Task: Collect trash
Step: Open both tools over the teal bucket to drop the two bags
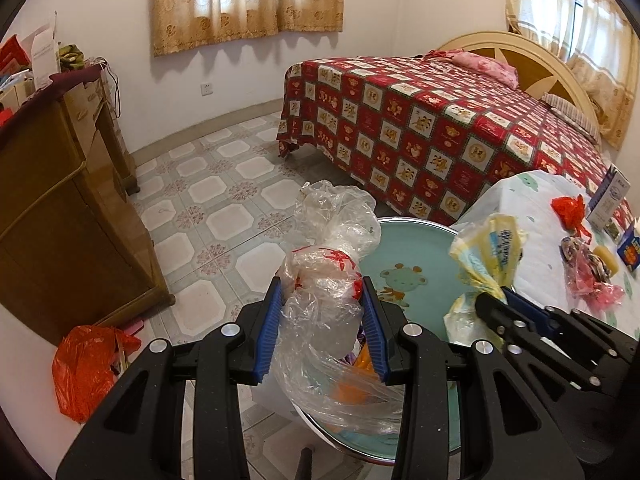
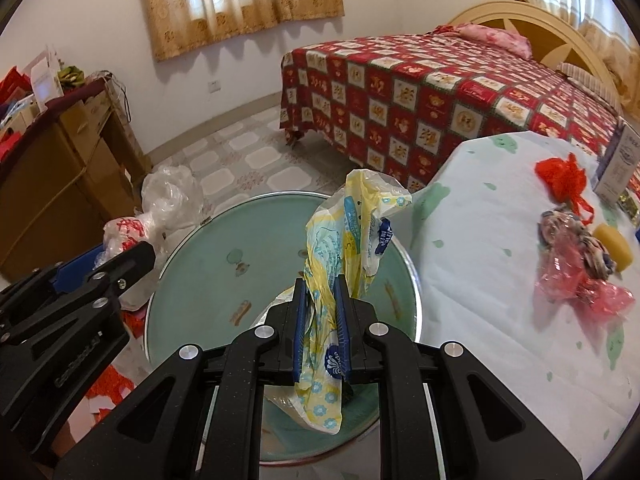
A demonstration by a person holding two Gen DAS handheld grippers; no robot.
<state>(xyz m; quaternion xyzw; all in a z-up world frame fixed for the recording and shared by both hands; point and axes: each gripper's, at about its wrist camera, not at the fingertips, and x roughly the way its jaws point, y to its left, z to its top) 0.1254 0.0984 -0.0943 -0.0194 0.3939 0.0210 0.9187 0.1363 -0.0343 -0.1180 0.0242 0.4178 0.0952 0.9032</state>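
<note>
Bedroom, tiled floor [image 1: 224,220], bed with red patterned cover [image 1: 432,120], wooden cabinet [image 1: 52,208] at left, curtains on the back wall.

Left wrist view: left gripper [image 1: 323,320] has its jaws pinching a crumpled clear plastic bag [image 1: 328,264] with red print; the bag sticks up past the blue pads and trails down over the green basin [image 1: 404,256] below. Orange plastic bag [image 1: 84,368] lies on the floor beside the cabinet. Right gripper [image 1: 496,300] comes in from the right, clamped on a yellow wrapper [image 1: 488,252] above the basin's right rim. Table with white cloth [image 1: 532,216] at right carries a red scrap [image 1: 570,210], pink wrappers [image 1: 592,280] and a yellow sponge [image 1: 606,258].

Right wrist view: right gripper [image 2: 322,316], jaws pressed nearly together on the yellow wrapper [image 2: 352,232], which hangs over the basin [image 2: 200,248]. Left gripper [image 2: 116,264] at left edge holds the clear bag [image 2: 168,200] just outside the basin rim. Red scrap [image 2: 562,178], pink wrappers [image 2: 584,284] and sponge [image 2: 614,246] sit on the cloth [image 2: 480,240].
</note>
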